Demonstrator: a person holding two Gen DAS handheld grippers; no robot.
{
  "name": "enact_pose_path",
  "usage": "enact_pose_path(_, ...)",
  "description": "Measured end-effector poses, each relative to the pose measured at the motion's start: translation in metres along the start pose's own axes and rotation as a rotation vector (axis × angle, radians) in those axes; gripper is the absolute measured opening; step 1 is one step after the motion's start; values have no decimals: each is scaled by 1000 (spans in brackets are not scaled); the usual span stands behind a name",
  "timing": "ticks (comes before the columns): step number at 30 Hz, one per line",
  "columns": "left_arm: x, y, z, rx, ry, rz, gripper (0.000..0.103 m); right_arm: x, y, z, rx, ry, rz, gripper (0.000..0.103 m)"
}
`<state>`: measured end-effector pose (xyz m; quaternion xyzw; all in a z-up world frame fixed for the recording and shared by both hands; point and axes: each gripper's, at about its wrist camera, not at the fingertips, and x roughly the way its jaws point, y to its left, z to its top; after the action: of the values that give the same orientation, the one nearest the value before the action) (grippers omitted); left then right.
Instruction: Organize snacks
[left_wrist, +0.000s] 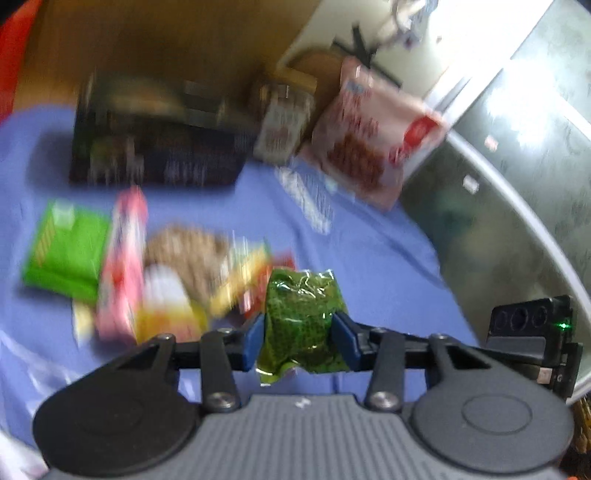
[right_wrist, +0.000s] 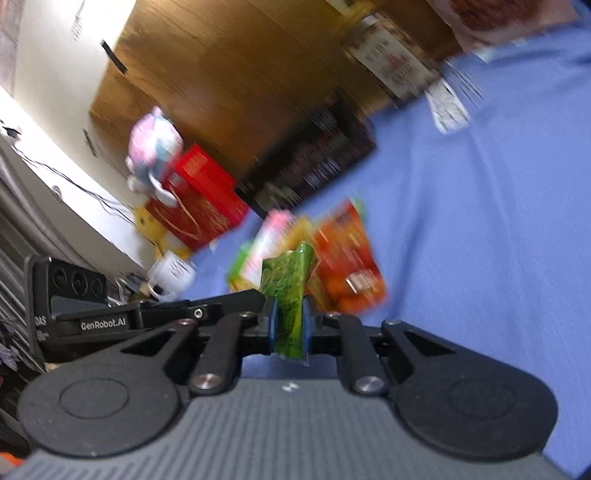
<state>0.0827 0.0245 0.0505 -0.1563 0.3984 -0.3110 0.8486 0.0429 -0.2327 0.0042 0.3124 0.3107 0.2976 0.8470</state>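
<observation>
**Snack sorting: barely started**

Left gripper (left_wrist: 298, 334) is clamped on a green packet (left_wrist: 301, 314), right gripper (right_wrist: 289, 325) on another green sachet (right_wrist: 290, 295). Beyond them, the snack pile (left_wrist: 166, 273) looks mostly unsorted on the blue cloth (left_wrist: 369, 266).

A lived-in home, probably a bedroom: snack packets (left_wrist: 122, 266) lay strewn on a blue sheet (right_wrist: 480, 221) spread beyond the gripper, with a wood-plank floor (right_wrist: 221, 74) farther off. To the right gripper's left, a pastel plush toy (right_wrist: 155, 144) sat on a red gift bag (right_wrist: 199, 195), a white mug (right_wrist: 173, 275) nearby along a pale wall (right_wrist: 55, 55).
</observation>
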Motion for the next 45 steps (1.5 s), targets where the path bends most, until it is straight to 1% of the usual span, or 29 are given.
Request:
enact_pose_path(4, -18, 10, 55, 26, -116, 36, 42, 30, 25, 50, -83, -38, 34, 16)
enact_pose_path(6, -17, 24, 83, 12, -153, 52, 42, 53, 32, 77, -105, -48, 44, 16)
enact_pose_path(9, -6, 48, 119, -7, -185, 96, 46, 97, 35, 112, -133, -46, 31, 16)
enact_pose_path(10, -1, 59, 130, -25, -183, 106, 43, 112, 33, 119, -132, -38, 21, 16)
enact_pose_path(12, 10, 74, 143, -52, -177, 107, 43, 141, 32, 129, -137, -20, -7, 15)
enact_pose_path(13, 15, 79, 147, -51, -184, 134, 49, 155, 32, 130, -163, -20, -30, 18)
enact_pose_path(14, 21, 82, 151, -38, -188, 186, 54, 168, 34, 130, -199, -14, -61, 21)
enact_pose_path(15, 25, 83, 152, -25, -189, 250, 54, 175, 36, 129, -228, -13, -90, 21)
enact_pose_path(16, 25, 85, 150, -20, -191, 280, 54, 178, 36, 128, -249, -24, -122, 21)
enact_pose_path(17, 22, 86, 148, -20, -192, 274, 54, 176, 35, 128, -253, -40, -126, 21)
enact_pose_path(19, 10, 91, 139, -29, -202, 232, 54, 160, 28, 127, -217, -59, -89, 21)
enact_pose_path(21, -4, 91, 124, -15, -226, 220, 61, 139, 21, 121, -198, -78, -70, 22)
enact_pose_path(22, -9, 92, 118, -11, -232, 225, 66, 130, 17, 118, -196, -78, -71, 24)
enact_pose_path(24, -14, 93, 106, -17, -219, 231, 67, 119, 7, 109, -177, -51, -70, 28)
enact_pose_path(26, -17, 98, 96, -30, -197, 238, 68, 119, 1, 100, -167, 2, -67, 32)
enact_pose_path(27, -18, 100, 92, -39, -194, 251, 70, 122, 1, 97, -180, 14, -82, 33)
enact_pose_path(28, -17, 103, 90, -53, -192, 270, 74, 127, 2, 94, -188, 26, -102, 38)
enact_pose_path(29, -16, 108, 87, -67, -192, 289, 74, 129, 1, 93, -181, 41, -109, 39)
enact_pose_path(31, -11, 114, 82, -75, -180, 304, 74, 140, 2, 94, -157, 71, -82, 39)
enact_pose_path(34, 3, 123, 79, -71, -145, 319, 74, 158, 15, 96, -203, 105, -100, 39)
enact_pose_path(36, 12, 128, 79, -68, -125, 302, 72, 172, 22, 99, -243, 134, -107, 45)
enact_pose_path(37, 16, 130, 79, -68, -115, 297, 69, 177, 23, 99, -255, 139, -110, 50)
enact_pose_path(39, 26, 136, 80, -76, -90, 284, 49, 191, 26, 97, -273, 160, -106, 50)
enact_pose_path(40, 31, 140, 79, -85, -67, 265, 36, 198, 26, 95, -273, 178, -96, 47)
enact_pose_path(41, 34, 142, 79, -94, -57, 256, 35, 203, 26, 92, -272, 197, -90, 30)
enact_pose_path(42, 32, 142, 78, -96, -62, 261, 35, 206, 27, 89, -277, 203, -102, 20)
enact_pose_path(43, 27, 140, 76, -81, -76, 269, 33, 205, 29, 87, -292, 189, -120, 11)
enact_pose_path(44, 21, 136, 75, -67, -92, 267, 33, 200, 31, 87, -297, 177, -107, 9)
enact_pose_path(45, 12, 130, 74, -55, -109, 249, 33, 191, 33, 87, -287, 163, -81, 9)
